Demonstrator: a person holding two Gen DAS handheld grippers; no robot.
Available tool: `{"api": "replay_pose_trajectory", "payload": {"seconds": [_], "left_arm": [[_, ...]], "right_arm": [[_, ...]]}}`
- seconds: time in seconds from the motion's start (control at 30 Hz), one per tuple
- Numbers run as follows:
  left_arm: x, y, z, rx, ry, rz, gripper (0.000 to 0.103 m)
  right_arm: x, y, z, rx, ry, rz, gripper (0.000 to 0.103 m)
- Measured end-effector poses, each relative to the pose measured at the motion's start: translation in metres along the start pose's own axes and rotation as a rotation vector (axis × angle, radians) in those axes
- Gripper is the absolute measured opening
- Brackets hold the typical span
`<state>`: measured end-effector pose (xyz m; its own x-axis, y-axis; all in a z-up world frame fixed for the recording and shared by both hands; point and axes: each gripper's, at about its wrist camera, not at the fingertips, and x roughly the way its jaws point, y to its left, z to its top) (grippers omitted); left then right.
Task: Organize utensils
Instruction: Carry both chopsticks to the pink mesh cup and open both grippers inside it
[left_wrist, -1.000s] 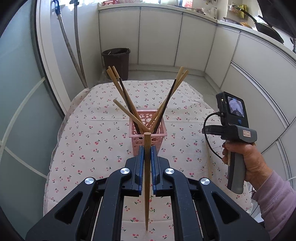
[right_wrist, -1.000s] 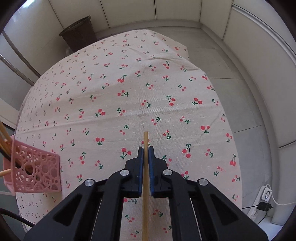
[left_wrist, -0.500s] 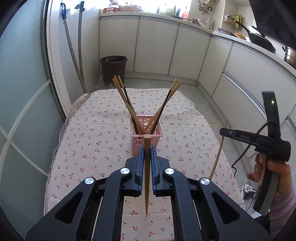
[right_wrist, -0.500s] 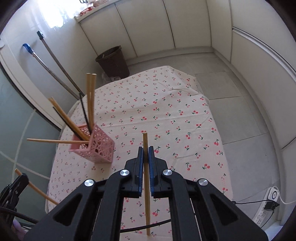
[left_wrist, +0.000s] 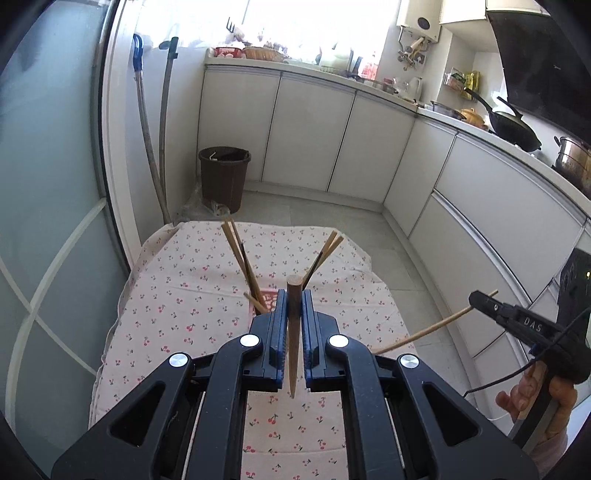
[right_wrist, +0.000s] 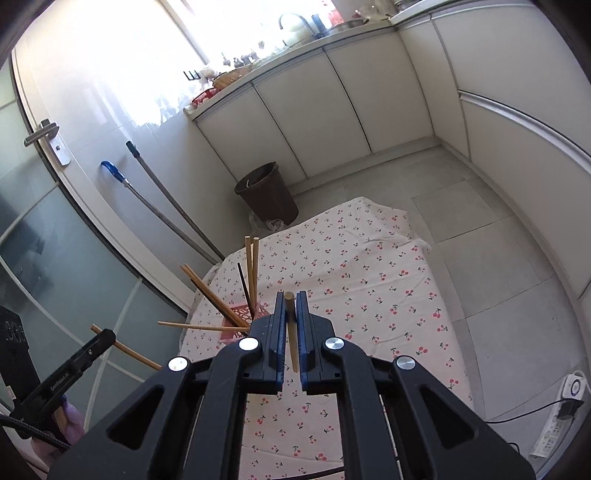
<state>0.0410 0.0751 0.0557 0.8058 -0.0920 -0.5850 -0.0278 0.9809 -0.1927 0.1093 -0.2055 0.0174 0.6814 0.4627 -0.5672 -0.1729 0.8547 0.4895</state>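
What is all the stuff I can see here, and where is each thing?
Pink holder: one, pink lattice, on the table.
Chopsticks in holder: several wooden, at least one dark, leaning outward.
Tablecloth: one, white with red cherries, covering the table.
Bin: one, dark brown, on the floor by the cabinets.
Mop handles: two, leaning against the wall.
Wok: one, black, on the counter.
Power strip: one, white, on the floor.
Left gripper: black, shut on a wooden chopstick.
Right gripper: black, shut on another chopstick.
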Motion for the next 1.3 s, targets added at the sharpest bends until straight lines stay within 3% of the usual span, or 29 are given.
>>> {"api": "replay_pose_trajectory", "payload": {"seconds": [0.33,0.6,0.7,0.8,1.07,1.13,1.3], "left_arm": [[-0.009,-0.027,0.063,0.04,-0.124,0.029,0.007],[0.034,-0.035,0.087,0.054,-0.142,0.138,0.007],[0.061,-0.03,0.084,0.037,-0.104,0.157,0.008],[0.071,-0.015,0.075,-0.011,-0.086,0.157,0.022],[0.026,0.023,0.06,-0.133,-0.15,0.184,0.024],[0.012,0.034,0.047,-0.176,-0.162,0.182,0.03],[0.001,0.06,-0.002,-0.201,-0.102,0.243,0.031]], "right_arm": [[-0.011,-0.01,0.004,-0.003,-0.021,0.008,0.006],[-0.012,-0.018,0.006,0.004,-0.012,0.0,0.006],[-0.012,-0.02,0.006,0.009,-0.008,-0.004,0.006],[-0.013,-0.02,0.007,0.007,-0.013,-0.005,0.006],[-0.014,-0.017,0.005,0.009,-0.013,0.004,0.006],[-0.014,-0.015,0.005,0.005,-0.017,0.009,0.006],[-0.011,-0.001,0.007,-0.005,-0.027,0.027,0.006]]}}
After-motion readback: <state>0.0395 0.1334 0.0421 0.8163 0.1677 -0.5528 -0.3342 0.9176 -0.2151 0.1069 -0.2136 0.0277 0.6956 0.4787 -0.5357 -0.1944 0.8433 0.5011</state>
